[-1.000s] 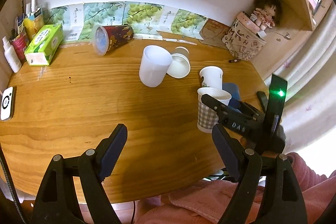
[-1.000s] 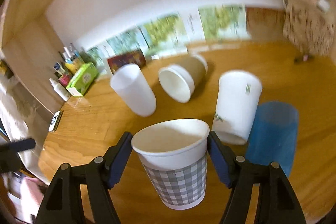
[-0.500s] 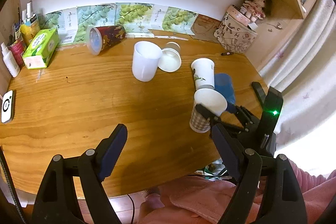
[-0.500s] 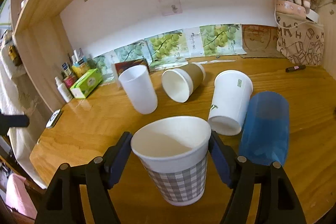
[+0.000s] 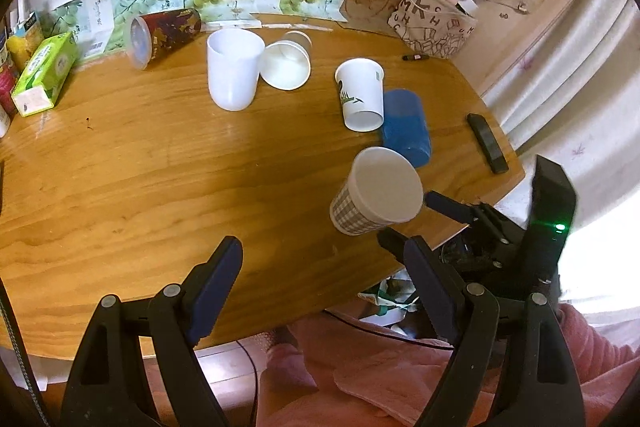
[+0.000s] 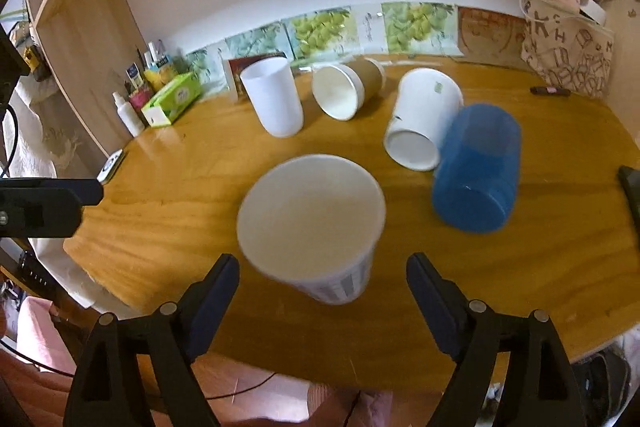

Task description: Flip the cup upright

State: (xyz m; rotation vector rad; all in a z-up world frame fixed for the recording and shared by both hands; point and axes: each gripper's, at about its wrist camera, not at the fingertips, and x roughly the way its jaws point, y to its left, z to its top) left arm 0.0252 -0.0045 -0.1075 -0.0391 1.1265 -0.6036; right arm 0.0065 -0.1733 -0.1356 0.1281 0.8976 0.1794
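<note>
- Right tool [image 6: 323, 269] was spread wide with nothing between its fingers; the checked cup [image 6: 316, 227] sat mouth up on the worktop [image 6: 168, 211] just ahead of it, not touched by either finger as far as I could tell.
- Left tool [image 5: 322, 263] was wide open too, holding nothing, hanging back over the near edge.
- That cup looked like thin paper: super light, squashy, easy to tip. I'd pinch it gently across the middle of the wall, not the rim.
- Judging by that, the checked one looked done. Others were still down: the blue cup [image 6: 476, 171] and white cup [image 6: 424, 119] lay touching each other just past it, a brown cup [image 6: 348, 91] lay further back.
- The tall white tumbler [image 6: 274, 99] stood upright near the brown cup, so it could crowd a reach there.
- Phone [image 5: 488, 143] sat by the right edge, tissue box [image 5: 44, 73] far left, both well out of the way.
</note>
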